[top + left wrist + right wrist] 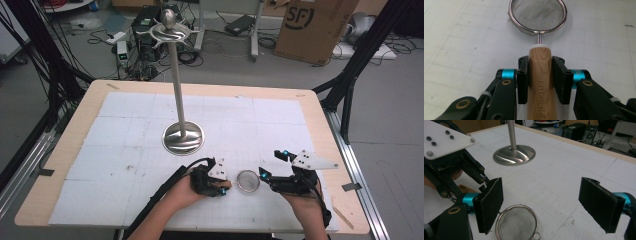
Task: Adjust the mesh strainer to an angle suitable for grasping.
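Observation:
A small mesh strainer (247, 180) lies on the white mat near the front edge, its bowl between the two grippers. My left gripper (215, 184) is shut on its wooden handle (540, 82), with the mesh bowl (537, 15) straight ahead of the jaws. My right gripper (270, 163) stands open just right of the bowl, touching nothing. In the right gripper view the jaws (544, 197) are spread wide, and the strainer bowl (516, 223) sits low by the left pad (490, 203).
A tall metal hook stand (177, 75) rises from a round base (183, 137) at the table's middle, behind the grippers; the base (514, 155) also shows beyond the right jaws. The left gripper (449, 170) sits at that view's left. White gridded mat (125, 150) covers the table.

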